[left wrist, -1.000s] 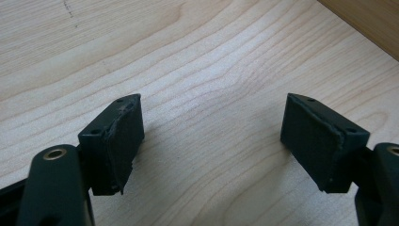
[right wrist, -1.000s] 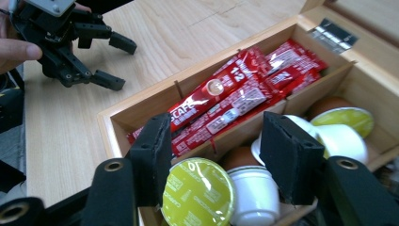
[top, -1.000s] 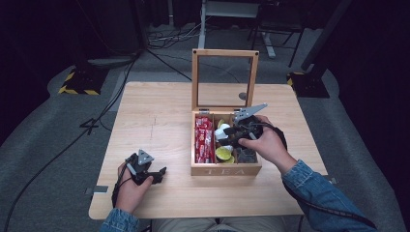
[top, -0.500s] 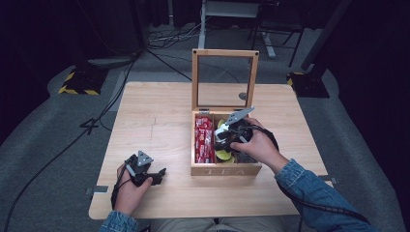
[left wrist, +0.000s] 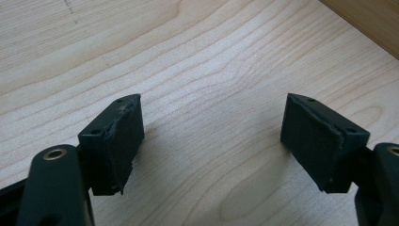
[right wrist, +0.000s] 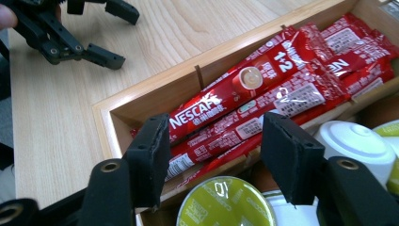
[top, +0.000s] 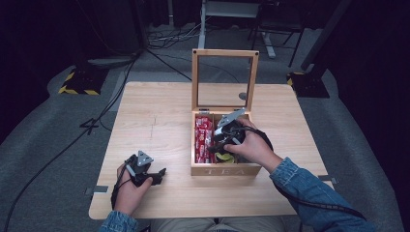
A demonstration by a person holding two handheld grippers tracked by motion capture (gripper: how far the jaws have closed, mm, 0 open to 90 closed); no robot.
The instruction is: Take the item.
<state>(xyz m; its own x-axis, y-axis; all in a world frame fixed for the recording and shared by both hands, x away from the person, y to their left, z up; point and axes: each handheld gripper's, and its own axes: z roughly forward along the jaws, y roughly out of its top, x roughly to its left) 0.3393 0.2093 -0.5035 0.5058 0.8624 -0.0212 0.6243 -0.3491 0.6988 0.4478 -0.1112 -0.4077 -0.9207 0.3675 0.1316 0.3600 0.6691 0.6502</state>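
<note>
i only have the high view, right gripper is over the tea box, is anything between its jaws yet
Observer: No. The right gripper is open and empty, above the red Nescafe sachets.
Operator: what's nearest below it
Observer: A green-lidded capsule, just under the jaws.
Operator: and the left gripper
Observer: The left gripper is open, with bare table between its jaws.

Long red coffee sachets (top: 202, 139) fill the open wooden tea box's (top: 227, 170) left compartment at frame centre; round green-lidded capsules (top: 223, 157) lie right of them.
</note>
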